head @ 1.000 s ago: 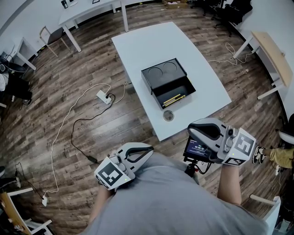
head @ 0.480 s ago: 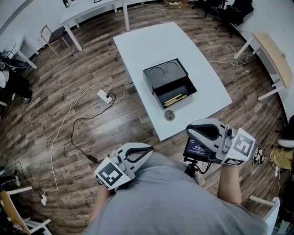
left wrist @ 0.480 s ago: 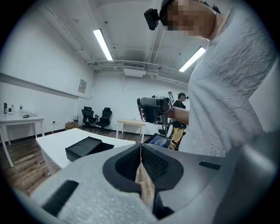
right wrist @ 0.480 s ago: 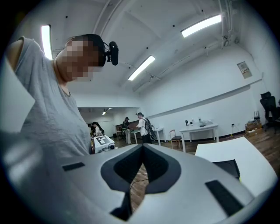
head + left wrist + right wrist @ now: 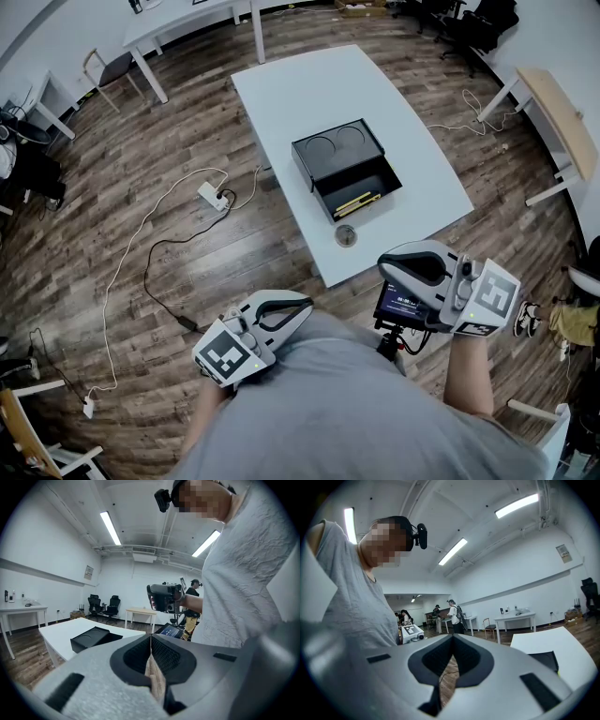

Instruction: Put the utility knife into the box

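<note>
On the white table (image 5: 309,94), a yellow utility knife (image 5: 353,202) lies inside the open box (image 5: 337,150), so the job looks done. My left gripper (image 5: 298,307) and right gripper (image 5: 396,265) hang well short of the box, both clenched on nothing.

box (image 5: 337,148) on table (image 5: 300,84); utility knife (image 5: 353,202) in box; round object (image 5: 346,235) before box

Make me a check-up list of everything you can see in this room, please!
Surface: white table, holding two things.
Job's things: black box open; yellow utility knife lies inside.
Clutter: small round thing near the table's edge.
Grippers: left gripper and right gripper shut, fingers empty, away from the table.
Cables: power strip and cords on the floor.
Surroundings: wood floor, other tables, chairs.
</note>
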